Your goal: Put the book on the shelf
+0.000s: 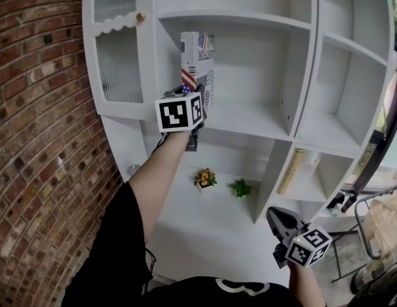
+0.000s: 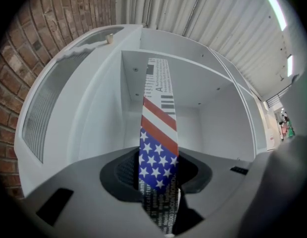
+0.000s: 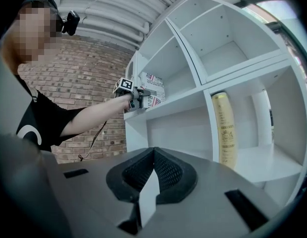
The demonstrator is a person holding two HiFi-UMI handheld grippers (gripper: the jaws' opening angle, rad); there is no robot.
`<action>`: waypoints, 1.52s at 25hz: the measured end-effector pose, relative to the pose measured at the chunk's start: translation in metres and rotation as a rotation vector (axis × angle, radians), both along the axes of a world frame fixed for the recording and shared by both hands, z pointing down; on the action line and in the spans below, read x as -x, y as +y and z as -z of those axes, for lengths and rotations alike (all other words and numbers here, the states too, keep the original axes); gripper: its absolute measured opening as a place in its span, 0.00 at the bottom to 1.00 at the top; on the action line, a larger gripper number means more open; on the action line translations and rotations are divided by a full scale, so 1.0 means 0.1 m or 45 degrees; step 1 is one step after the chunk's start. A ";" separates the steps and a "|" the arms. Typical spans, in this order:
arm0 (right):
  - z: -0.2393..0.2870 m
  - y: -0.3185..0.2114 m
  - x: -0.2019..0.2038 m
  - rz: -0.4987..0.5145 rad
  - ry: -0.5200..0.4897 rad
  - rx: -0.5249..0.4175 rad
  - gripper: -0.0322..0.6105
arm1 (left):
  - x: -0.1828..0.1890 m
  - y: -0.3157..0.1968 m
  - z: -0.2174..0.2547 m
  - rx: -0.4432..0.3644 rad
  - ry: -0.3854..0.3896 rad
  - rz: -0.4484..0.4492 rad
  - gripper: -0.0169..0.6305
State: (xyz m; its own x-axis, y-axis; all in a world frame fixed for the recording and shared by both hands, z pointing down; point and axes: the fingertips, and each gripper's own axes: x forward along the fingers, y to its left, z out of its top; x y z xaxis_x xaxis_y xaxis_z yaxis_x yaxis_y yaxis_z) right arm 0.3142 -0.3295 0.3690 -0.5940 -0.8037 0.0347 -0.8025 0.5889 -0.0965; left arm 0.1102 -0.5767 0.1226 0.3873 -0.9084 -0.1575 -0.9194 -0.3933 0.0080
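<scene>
You stood before a white shelf unit beside a red brick wall. Its ribbed door sat at left; a window lay right, under a corrugated ceiling with strip lights.

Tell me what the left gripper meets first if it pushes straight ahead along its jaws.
The left gripper, shut on the book, points into a shelf compartment. Probably its white back panel comes first, met by the book's far edge; depth is unclear.

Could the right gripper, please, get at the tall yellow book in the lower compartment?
Probably yes: the right gripper is shut and empty, and the tall yellow book stands unobstructed in an open-fronted compartment.
</scene>
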 end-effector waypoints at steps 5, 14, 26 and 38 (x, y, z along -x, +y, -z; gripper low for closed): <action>-0.10 0.01 -0.06 -0.018 0.008 0.028 0.07 | 0.00 -0.13 -0.05 0.029 -0.044 0.044 0.26; -0.16 0.07 -0.05 -0.010 -0.001 0.049 0.07 | 0.02 -0.12 -0.05 0.056 -0.021 -0.012 0.43; 0.30 0.32 0.50 0.077 -0.042 -0.113 0.07 | 0.12 0.81 -0.19 -0.004 -0.094 -0.239 0.64; 0.72 0.58 1.06 0.118 -0.118 -0.178 0.07 | 0.23 2.48 -1.30 0.180 -0.086 -0.701 0.25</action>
